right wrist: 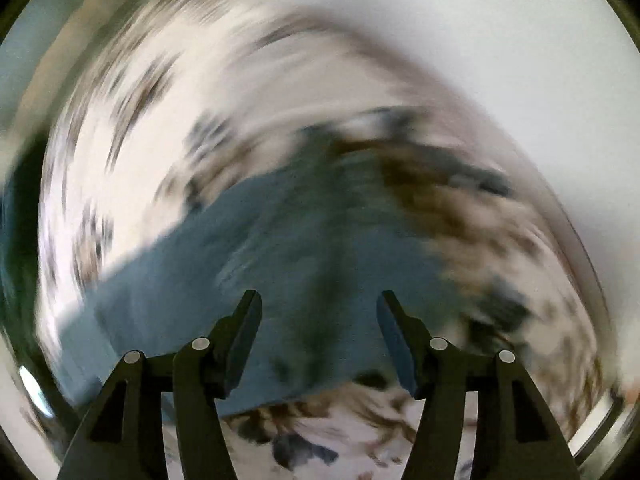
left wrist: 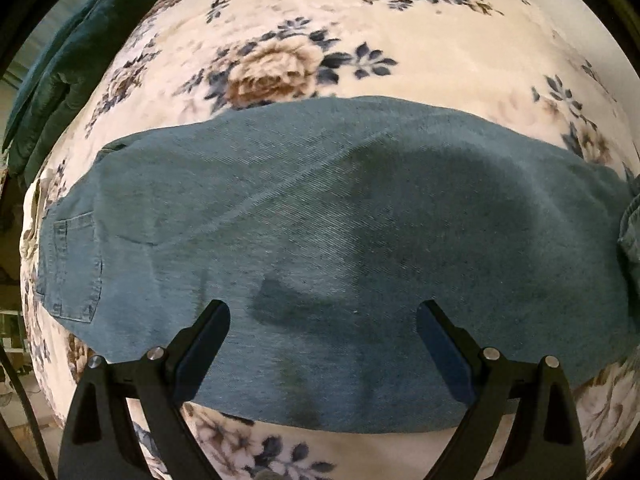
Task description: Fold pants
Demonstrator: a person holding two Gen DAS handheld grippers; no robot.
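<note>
Left wrist view, left to right: a dark green quilted cover bunched at the upper left edge of a cream blanket printed with brown roses and navy leaves. Across the blanket lie the pants, blue denim with a fine diagonal twill, laid flat as one broad band running side to side. A stitched patch pocket sits at the left end; a faint seam crosses the cloth diagonally; a bunched hem or cuff shows at the far right edge. The shadow of the tool darkens the middle of the denim. The left gripper points down over the near edge of the pants, jaws spread wide, nothing between the pads.

Right wrist view: heavily motion-blurred. The pants appear as a blue smear on the floral blanket. The right gripper hangs above the denim, jaws parted to a middling width, with no cloth held between them
</note>
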